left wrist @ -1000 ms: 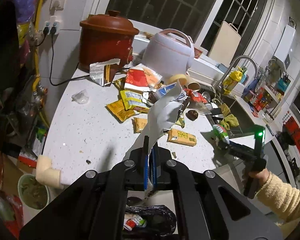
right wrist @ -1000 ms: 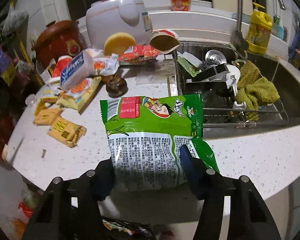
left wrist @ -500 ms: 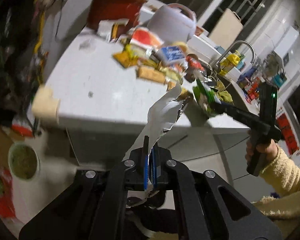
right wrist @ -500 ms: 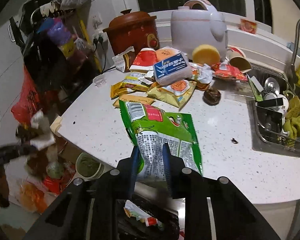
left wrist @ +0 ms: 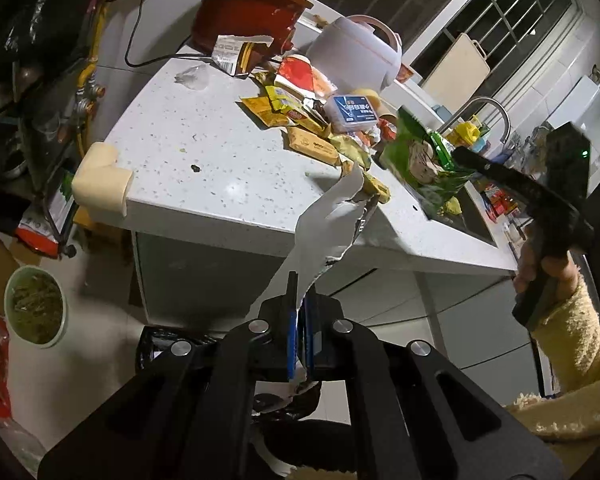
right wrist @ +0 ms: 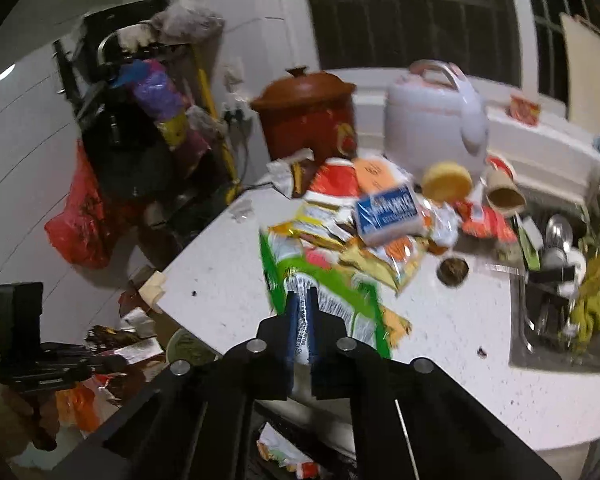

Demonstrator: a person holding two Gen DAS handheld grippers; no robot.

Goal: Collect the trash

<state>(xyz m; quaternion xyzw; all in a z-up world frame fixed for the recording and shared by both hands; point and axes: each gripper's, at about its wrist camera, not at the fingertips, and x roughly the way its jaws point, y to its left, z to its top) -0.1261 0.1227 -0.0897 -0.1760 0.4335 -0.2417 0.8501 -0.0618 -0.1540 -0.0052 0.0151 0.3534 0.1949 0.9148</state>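
My left gripper (left wrist: pixel 299 300) is shut on a torn silver wrapper (left wrist: pixel 328 224) and holds it off the counter's front edge, above a black-lined bin (left wrist: pixel 160 344). My right gripper (right wrist: pixel 302 312) is shut on a green snack bag (right wrist: pixel 332 280) and holds it over the counter edge; it shows from the side in the left wrist view (left wrist: pixel 424 156). A pile of wrappers (left wrist: pixel 296 112) and a blue-white pack (right wrist: pixel 388 208) lie on the white counter (left wrist: pixel 204 152). The bin with trash shows below the right gripper (right wrist: pixel 284 452).
A red-brown pot (left wrist: pixel 252 4) and a white rice cooker (left wrist: pixel 356 52) stand at the back. A sink with dishes (right wrist: pixel 560 280) lies to the right. A green bowl (left wrist: pixel 36 308) and a red bag (right wrist: pixel 80 216) are on the floor at left.
Both grippers have pulled back from the counter with their wrappers. The right gripper has closed tight on the green bag and lifted it; the left one has dropped lower, past the counter edge.
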